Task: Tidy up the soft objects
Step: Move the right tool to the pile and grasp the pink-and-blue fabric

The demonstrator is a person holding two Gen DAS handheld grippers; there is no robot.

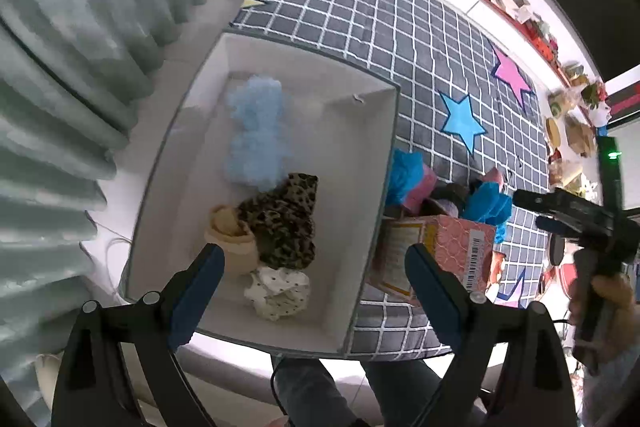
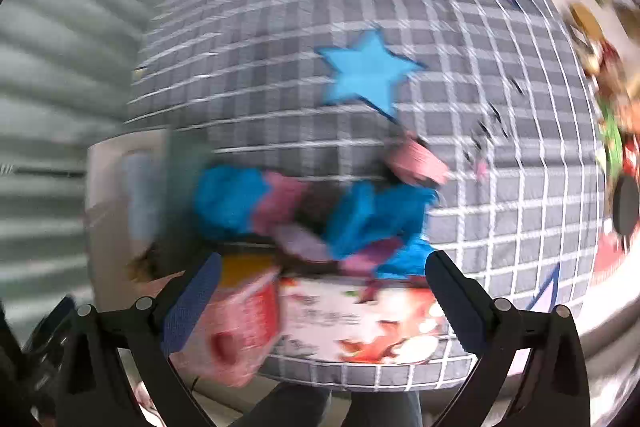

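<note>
In the left wrist view a white bin (image 1: 352, 131) holds a fluffy light-blue item (image 1: 256, 135), a leopard-print cloth (image 1: 284, 219), a rolled beige piece (image 1: 232, 235) and a white dotted cloth (image 1: 280, 291). My left gripper (image 1: 314, 263) hangs open over the bin's near end with nothing between its fingers. Right of the bin stands a pink carton (image 1: 460, 247) stuffed with blue (image 1: 408, 175) and pink soft pieces. The right wrist view is blurred. There my right gripper (image 2: 324, 267) is open above that carton (image 2: 360, 319) and its blue cloth (image 2: 376, 215), holding nothing.
Bin and carton sit on a grey checked mat (image 1: 400, 47) with blue (image 1: 462, 123) and pink stars. A pale curtain (image 1: 80, 67) hangs on the left. A cluttered shelf (image 1: 568, 115) runs along the right. A hand (image 1: 604, 303) holds the other gripper at the right edge. Legs (image 1: 320, 387) show below.
</note>
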